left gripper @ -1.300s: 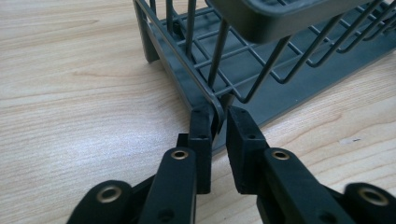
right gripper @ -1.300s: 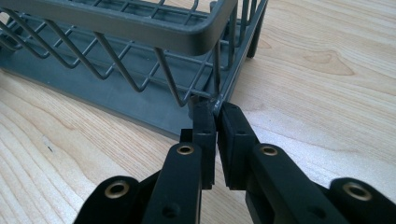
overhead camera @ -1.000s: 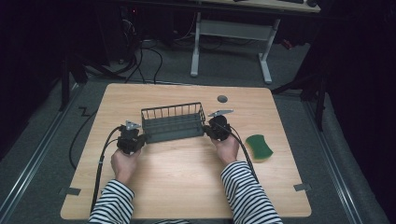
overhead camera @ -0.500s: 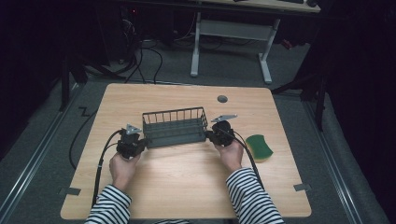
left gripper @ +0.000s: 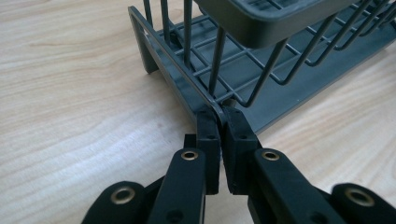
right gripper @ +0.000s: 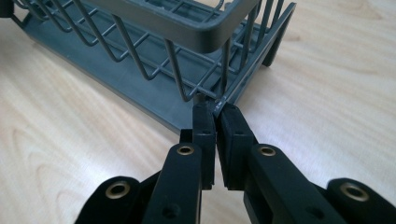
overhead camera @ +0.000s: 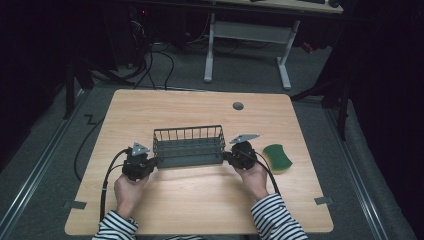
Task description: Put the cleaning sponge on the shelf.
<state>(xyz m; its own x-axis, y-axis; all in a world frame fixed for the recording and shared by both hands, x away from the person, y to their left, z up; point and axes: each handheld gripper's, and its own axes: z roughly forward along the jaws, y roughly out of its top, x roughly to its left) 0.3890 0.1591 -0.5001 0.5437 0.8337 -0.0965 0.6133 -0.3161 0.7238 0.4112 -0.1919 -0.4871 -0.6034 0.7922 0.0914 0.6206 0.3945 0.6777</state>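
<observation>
A dark grey wire rack stands on the wooden table, held at both ends. My left gripper is shut on the rack's lower left corner edge; in the left gripper view its jaws pinch the thin base rim of the rack. At the opposite end my right gripper is shut on the lower right corner. The right gripper view shows its jaws clamping the base rim of the rack.
A green sponge lies on the table just right of my right hand. A round grey grommet sits near the far edge. A desk frame and cables stand on the floor beyond the table.
The rack and both grippers have moved toward the person's side of the table, with both grips kept.
</observation>
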